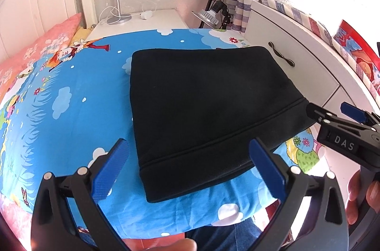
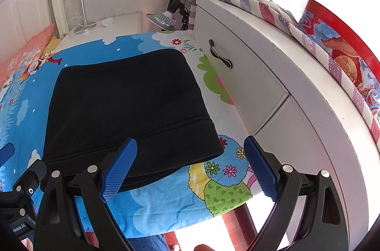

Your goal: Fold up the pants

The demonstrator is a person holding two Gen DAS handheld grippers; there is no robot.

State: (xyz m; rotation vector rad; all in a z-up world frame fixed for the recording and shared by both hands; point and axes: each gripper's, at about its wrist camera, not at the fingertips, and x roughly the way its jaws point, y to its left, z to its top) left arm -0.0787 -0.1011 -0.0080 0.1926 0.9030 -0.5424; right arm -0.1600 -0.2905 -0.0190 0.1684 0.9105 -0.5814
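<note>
The black pants (image 1: 209, 108) lie folded into a neat square on the blue cartoon bedsheet (image 1: 78, 94), waistband hem toward me. My left gripper (image 1: 190, 144) hovers open just above the near edge of the pants, nothing between its blue pads. In the right wrist view the same pants (image 2: 125, 101) lie flat, and my right gripper (image 2: 190, 144) stands wide open over their near right corner, touching nothing. The right gripper also shows at the right edge of the left wrist view, beside the pants' right corner.
A white drawer cabinet (image 2: 273, 89) stands close along the bed's right side, with a red tin (image 2: 344, 56) and striped cloth on top. A white nightstand (image 1: 142, 20) with a lamp base and cables stands behind. A pink pillow (image 1: 35, 46) lies far left. A hand (image 1: 365, 194) holds the right gripper.
</note>
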